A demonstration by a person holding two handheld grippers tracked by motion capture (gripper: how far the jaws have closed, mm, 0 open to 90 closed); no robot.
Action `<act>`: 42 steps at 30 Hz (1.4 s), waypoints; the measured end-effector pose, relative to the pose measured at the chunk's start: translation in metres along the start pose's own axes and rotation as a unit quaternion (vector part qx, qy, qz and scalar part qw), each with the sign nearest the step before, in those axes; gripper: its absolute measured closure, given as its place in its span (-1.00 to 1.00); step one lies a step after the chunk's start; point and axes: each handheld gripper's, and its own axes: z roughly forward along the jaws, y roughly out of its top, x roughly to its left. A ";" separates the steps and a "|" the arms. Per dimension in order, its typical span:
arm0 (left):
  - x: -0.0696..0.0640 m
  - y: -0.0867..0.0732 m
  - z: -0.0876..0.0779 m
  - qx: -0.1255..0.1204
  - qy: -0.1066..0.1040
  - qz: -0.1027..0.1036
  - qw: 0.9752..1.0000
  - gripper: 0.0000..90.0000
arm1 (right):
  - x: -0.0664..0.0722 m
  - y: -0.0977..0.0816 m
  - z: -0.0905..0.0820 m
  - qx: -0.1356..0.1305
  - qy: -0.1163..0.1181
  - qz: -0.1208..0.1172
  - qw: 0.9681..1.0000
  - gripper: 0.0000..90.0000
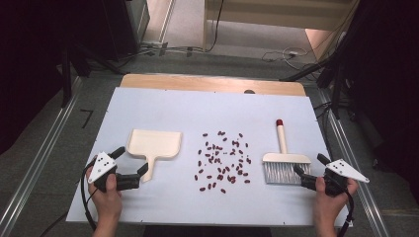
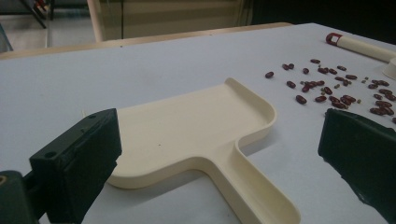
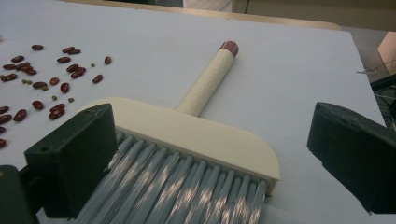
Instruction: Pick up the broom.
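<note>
A: What lies before the left gripper (image 1: 132, 164)?

B: A cream dustpan (image 1: 154, 144), flat on the white table (image 1: 163, 106), its handle pointing back between the wide-open, empty jaws.

A: And the right gripper (image 1: 311, 166)?

B: Also spread wide, gripping nothing. Just ahead lies a cream brush (image 1: 285, 162), grey bristles nearest the jaws, red-capped handle pointing away.

A: Between them?

B: Dark red beans (image 1: 222, 160), scattered loosely.

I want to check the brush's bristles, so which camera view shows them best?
The right gripper view: the brush lies close, its grey bristles plain. The high view shows it whole but small; the left gripper view catches just its red-capped handle end.
</note>
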 end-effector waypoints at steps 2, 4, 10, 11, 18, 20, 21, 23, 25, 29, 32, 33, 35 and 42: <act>0.000 0.000 0.000 0.001 0.000 0.000 1.000 -1.00 | 0.000 0.000 0.000 0.000 0.000 -0.001 1.000 -0.99; 0.000 -0.001 0.000 0.002 -0.002 0.000 1.000 -1.00 | 0.000 0.001 0.000 0.003 0.001 -0.001 1.000 -1.00; 0.000 -0.001 0.000 -0.001 0.005 0.000 1.000 -1.00 | 0.000 0.008 0.000 0.014 0.017 0.004 1.000 -1.00; -0.001 -0.001 0.000 -0.002 0.008 -0.001 1.000 -1.00 | -0.001 0.012 -0.001 0.015 0.022 0.005 1.000 -1.00; 0.000 -0.001 0.000 -0.001 0.011 -0.004 1.000 -1.00 | 0.007 0.025 -0.004 0.029 0.031 0.003 0.999 -1.00; -0.001 -0.001 0.002 0.006 0.007 0.002 1.000 -1.00 | 0.008 0.027 -0.005 0.028 0.033 0.003 0.999 -1.00; -0.001 -0.001 0.002 0.007 0.004 0.004 1.000 -1.00 | 0.009 0.032 -0.007 0.025 0.037 -0.002 0.999 -1.00; -0.002 -0.001 0.003 0.013 0.003 0.008 1.000 -1.00 | 0.009 0.038 -0.008 0.023 0.043 -0.007 0.999 -1.00; -0.004 -0.001 0.004 0.016 0.012 0.011 1.000 -1.00 | 0.008 0.041 -0.009 0.023 0.044 -0.007 0.999 -1.00; -0.005 -0.001 0.005 0.019 0.009 0.017 1.000 -1.00 | 0.005 0.052 -0.008 0.027 0.042 0.003 0.999 -1.00; -0.005 -0.001 0.006 0.021 0.008 0.019 1.000 -1.00 | 0.005 0.055 -0.004 0.037 0.037 -0.001 0.999 -1.00; -0.005 -0.001 0.006 0.021 0.008 0.017 1.000 -1.00 | 0.005 0.057 -0.003 0.040 0.038 -0.001 0.998 -1.00; -0.006 0.000 0.007 0.026 0.006 0.019 0.999 -1.00 | 0.005 0.061 0.000 0.045 0.039 -0.003 0.998 -1.00; -0.007 0.000 0.008 0.029 0.002 0.025 0.999 -1.00 | 0.005 0.078 0.014 0.060 0.034 -0.012 0.998 -1.00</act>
